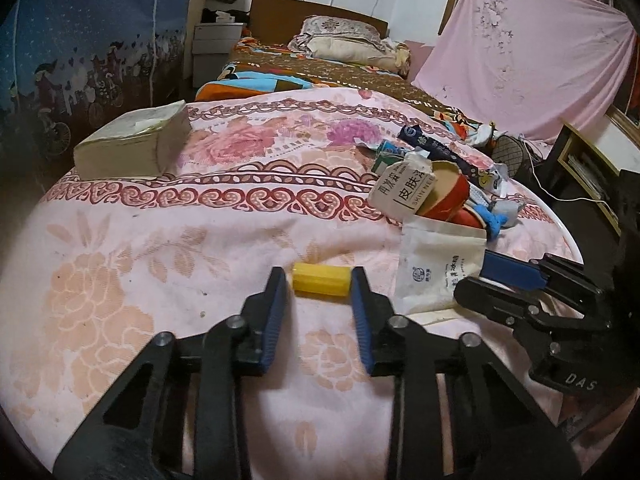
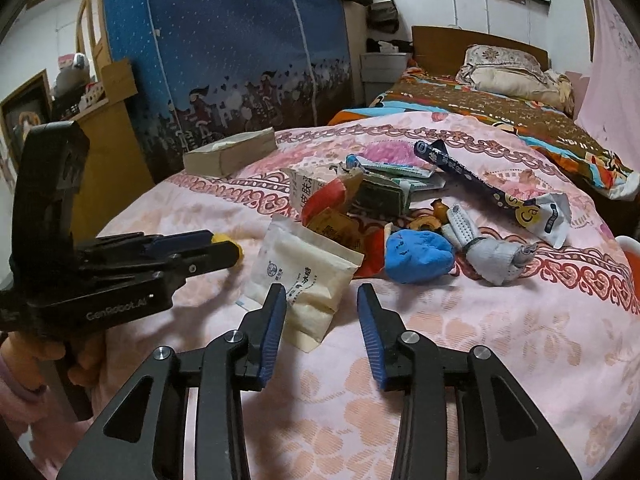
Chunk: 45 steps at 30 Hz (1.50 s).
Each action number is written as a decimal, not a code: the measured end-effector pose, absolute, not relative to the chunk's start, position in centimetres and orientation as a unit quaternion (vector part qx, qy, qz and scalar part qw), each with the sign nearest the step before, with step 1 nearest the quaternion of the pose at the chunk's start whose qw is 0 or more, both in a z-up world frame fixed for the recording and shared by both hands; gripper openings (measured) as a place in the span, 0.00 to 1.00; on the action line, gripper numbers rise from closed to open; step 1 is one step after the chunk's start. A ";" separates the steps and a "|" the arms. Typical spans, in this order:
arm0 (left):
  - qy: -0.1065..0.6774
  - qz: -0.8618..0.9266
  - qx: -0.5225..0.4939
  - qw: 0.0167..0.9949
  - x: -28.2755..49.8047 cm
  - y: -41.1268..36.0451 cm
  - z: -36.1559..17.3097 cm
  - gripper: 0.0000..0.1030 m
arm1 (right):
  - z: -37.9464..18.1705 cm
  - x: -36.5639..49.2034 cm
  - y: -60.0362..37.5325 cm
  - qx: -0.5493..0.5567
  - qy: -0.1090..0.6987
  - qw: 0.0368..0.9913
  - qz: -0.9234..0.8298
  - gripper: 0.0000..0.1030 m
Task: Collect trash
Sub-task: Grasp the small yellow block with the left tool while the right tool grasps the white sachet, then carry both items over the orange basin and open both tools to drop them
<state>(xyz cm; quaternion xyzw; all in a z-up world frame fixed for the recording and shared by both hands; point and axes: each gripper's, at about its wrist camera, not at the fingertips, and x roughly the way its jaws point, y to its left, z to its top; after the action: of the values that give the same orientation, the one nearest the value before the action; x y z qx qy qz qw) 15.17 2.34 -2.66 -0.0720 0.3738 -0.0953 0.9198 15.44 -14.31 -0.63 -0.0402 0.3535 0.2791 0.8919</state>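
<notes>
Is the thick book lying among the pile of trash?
No, the book lies alone at the far left of the pink bedspread, well apart from the trash pile on the right.

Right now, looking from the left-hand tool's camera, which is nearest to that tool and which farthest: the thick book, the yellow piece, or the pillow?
1. Yellow piece: between the left gripper fingertips.
2. Thick book: farther back, on the left.
3. Pillow: farthest, at the bed's head.
</notes>
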 end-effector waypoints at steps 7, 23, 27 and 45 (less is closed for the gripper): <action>0.366 -0.092 -0.068 0.924 15.1 2.2 -2.8 0.13 | -0.9 15.7 -13.6 -0.056 0.363 0.887 0.279 0.38; 0.298 -0.069 -0.069 0.950 11.5 1.9 -0.9 0.13 | -0.9 11.2 -14.0 -0.092 0.251 0.928 0.259 0.21; 0.260 -0.072 -0.063 0.961 10.5 0.7 0.2 0.13 | 0.2 10.3 -15.4 -0.066 0.204 0.944 0.249 0.21; 0.086 -0.190 -0.009 0.978 13.6 -11.3 10.0 0.13 | 8.9 12.7 -29.6 0.027 0.000 0.997 0.076 0.21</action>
<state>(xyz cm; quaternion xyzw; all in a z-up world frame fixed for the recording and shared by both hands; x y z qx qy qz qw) 13.59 -11.26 9.97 -0.0088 0.0865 -0.1899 0.9779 12.66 -29.57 8.94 0.0270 -0.0003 0.0757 0.9968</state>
